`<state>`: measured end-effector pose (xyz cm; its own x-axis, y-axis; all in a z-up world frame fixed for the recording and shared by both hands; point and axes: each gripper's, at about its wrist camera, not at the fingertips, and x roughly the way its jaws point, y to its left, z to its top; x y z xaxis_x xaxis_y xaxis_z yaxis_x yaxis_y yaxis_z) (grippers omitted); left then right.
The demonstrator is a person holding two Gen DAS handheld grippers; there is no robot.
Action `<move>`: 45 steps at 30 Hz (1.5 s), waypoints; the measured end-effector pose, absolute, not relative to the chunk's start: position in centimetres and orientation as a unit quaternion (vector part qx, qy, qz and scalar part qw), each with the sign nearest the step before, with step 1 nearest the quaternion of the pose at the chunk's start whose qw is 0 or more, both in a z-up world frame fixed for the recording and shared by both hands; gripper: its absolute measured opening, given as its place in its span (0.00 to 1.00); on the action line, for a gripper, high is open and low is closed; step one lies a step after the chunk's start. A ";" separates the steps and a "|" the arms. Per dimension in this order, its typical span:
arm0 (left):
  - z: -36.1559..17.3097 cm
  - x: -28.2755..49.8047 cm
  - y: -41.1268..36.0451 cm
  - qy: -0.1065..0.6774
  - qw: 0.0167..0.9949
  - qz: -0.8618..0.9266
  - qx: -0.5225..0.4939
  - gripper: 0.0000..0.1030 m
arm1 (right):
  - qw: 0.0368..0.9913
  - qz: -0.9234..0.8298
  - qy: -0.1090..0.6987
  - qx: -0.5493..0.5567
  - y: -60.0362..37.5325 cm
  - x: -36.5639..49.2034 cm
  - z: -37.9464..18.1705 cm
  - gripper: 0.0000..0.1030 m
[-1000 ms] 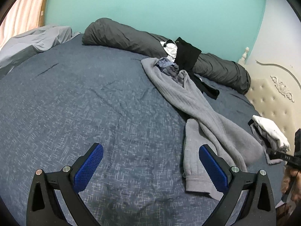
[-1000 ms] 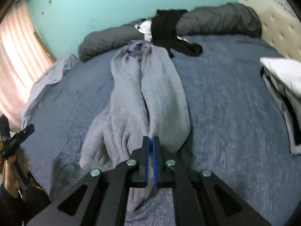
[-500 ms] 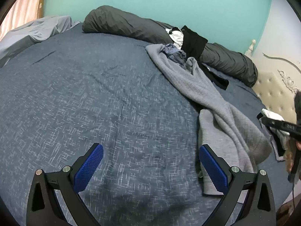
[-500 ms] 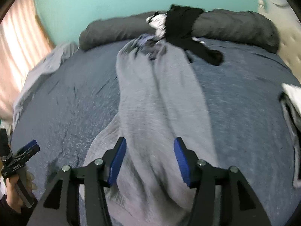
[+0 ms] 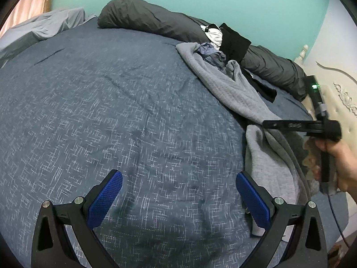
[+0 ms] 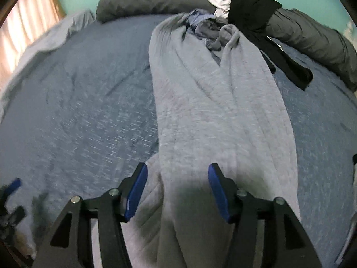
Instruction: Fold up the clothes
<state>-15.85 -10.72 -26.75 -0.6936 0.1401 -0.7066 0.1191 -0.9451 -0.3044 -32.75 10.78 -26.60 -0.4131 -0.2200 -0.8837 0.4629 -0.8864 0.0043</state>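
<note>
A long grey fleece garment [image 6: 214, 102] lies stretched along the blue bed, bunched in lengthwise folds; in the left wrist view the grey garment [image 5: 232, 89] runs down the right side. My right gripper [image 6: 177, 189] is open above its near end, with cloth below the blue pads but not clamped. My left gripper [image 5: 178, 196] is open over bare blue bedspread [image 5: 111, 116], left of the garment's near end. The right gripper [image 5: 290, 125] also shows from the side in the left wrist view, held by a hand [image 5: 341, 163].
A dark grey rolled duvet [image 5: 156, 22] lies along the teal wall. Black clothing [image 6: 256, 15], a white item [image 6: 221, 0] and a bluish crumpled piece [image 6: 205, 26] sit at the garment's far end. A cream tufted headboard [image 5: 341, 102] stands at the right, a light grey sheet [image 5: 44, 26] at the left.
My right gripper let go of the grey garment, opened, and moved forward over it. My left gripper shifted so the garment lies further right, and the right gripper came into its view.
</note>
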 end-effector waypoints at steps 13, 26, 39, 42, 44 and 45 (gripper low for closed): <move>-26.3 -14.8 -11.0 -0.160 -0.006 0.909 -0.384 1.00 | 0.168 -0.885 0.075 0.429 17.0 -30.8 -20.6 0.07; -25.9 -12.6 -10.3 -0.152 -0.019 0.914 -0.375 1.00 | 0.068 -0.921 -0.024 0.383 35.7 -24.0 -13.4 0.07; -26.0 -13.1 -8.8 -0.142 -0.006 0.915 -0.379 1.00 | -0.009 -0.886 -0.019 0.464 42.7 -22.3 -19.1 0.10; -26.2 -13.4 -8.4 -0.140 0.000 0.913 -0.382 1.00 | -0.013 -0.900 -0.025 0.434 42.5 -22.2 -17.3 0.16; -26.2 -13.6 -8.2 -0.138 0.005 0.913 -0.385 1.00 | -0.009 -0.910 -0.031 0.413 42.4 -22.5 -15.8 0.23; -26.2 -13.6 -8.1 -0.138 0.006 0.912 -0.385 1.00 | -0.006 -0.913 -0.033 0.406 42.4 -22.9 -15.3 0.33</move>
<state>-13.58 -8.10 -26.25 -0.7032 0.1176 -0.7012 0.0948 -0.9619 -0.2563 -22.85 42.39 -15.32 -0.6707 -0.0162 -0.7416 -0.0377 -0.9977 0.0559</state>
